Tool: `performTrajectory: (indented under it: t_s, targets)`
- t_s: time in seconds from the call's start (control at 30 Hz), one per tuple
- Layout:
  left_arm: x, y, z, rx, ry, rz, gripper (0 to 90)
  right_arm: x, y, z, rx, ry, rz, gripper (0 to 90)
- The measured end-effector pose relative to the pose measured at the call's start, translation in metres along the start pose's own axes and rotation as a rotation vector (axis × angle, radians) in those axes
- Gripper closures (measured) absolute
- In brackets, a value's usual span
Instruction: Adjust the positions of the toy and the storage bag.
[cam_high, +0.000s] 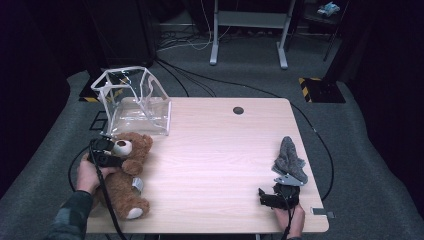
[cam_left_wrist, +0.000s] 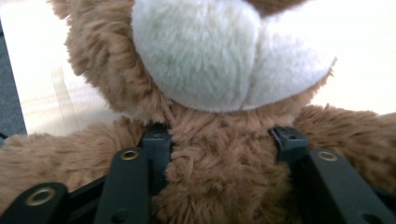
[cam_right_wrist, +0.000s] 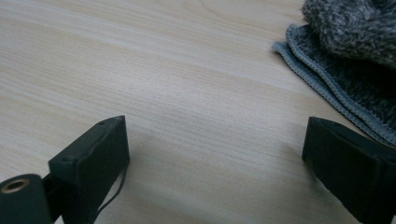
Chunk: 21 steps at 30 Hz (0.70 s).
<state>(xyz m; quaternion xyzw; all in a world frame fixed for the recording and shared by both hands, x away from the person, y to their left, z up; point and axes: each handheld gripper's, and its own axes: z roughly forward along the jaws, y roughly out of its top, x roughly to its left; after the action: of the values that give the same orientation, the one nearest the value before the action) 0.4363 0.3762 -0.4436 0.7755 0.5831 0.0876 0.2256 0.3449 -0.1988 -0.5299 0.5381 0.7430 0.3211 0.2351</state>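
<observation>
Left gripper (cam_left_wrist: 224, 154) as I read it from my station: its two black jaws are clamped on the teddy bear (cam_left_wrist: 219, 177), pressing into the fur of the neck just below the white muzzle. From above, I see the left gripper (cam_high: 107, 152) at about 8 o'clock on the table (cam_high: 215, 150), with the teddy bear (cam_high: 125, 175) lying on its back near the table's left edge, its head toward 12 o'clock. A small white tag sits at the bear's side; I cannot read any writing on it. Behind the bear's head, at 10 o'clock, stands a clear plastic bag (cam_high: 137, 102) with white trim. Right gripper (cam_right_wrist: 215, 158): jaws spread wide over bare wood, grasping nothing. A grey cloth (cam_right_wrist: 345, 60) lies just beyond its right jaw, cut off by the frame's edge. From above, the right gripper (cam_high: 280, 192) sits at 5 o'clock, partly hiding the near end of the grey cloth (cam_high: 290, 155).
</observation>
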Motion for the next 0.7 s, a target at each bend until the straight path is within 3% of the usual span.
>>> performTrajectory:
  t_s: [0.03,0.07,0.13,0.3,0.33,0.47,0.6,0.7]
  targets:
    - [0.0,0.0,0.001,-0.01,0.004,-0.021,44.0,0.0,0.0,0.0,-0.001,0.002,-0.01,6.4]
    - [0.001,0.0,0.0,-0.009,0.005,-0.011,40.4,0.0,0.0,0.0,0.0,-0.003,-0.012,6.4]
    - [0.001,0.001,-0.001,-0.012,0.005,-0.031,32.3,0.0,0.0,0.0,-0.004,0.002,-0.021,6.2]
    - [-0.001,0.002,-0.015,-0.08,0.038,-0.036,16.6,0.004,0.001,-0.001,-0.002,0.01,-0.062,3.7]
    - [-0.003,0.003,-0.019,-0.099,0.034,-0.051,15.6,0.006,0.001,-0.001,-0.002,0.017,-0.061,2.8]
    - [-0.008,0.012,-0.036,-0.156,0.049,-0.039,10.0,0.013,0.003,-0.001,-0.013,0.051,-0.084,1.5]
    - [-0.014,0.024,-0.043,-0.183,0.053,-0.007,5.2,0.016,0.005,0.004,0.005,0.078,-0.117,0.4]
    - [-0.021,0.033,-0.045,-0.197,0.059,0.01,3.2,0.016,0.005,0.005,0.014,0.092,-0.115,0.3]
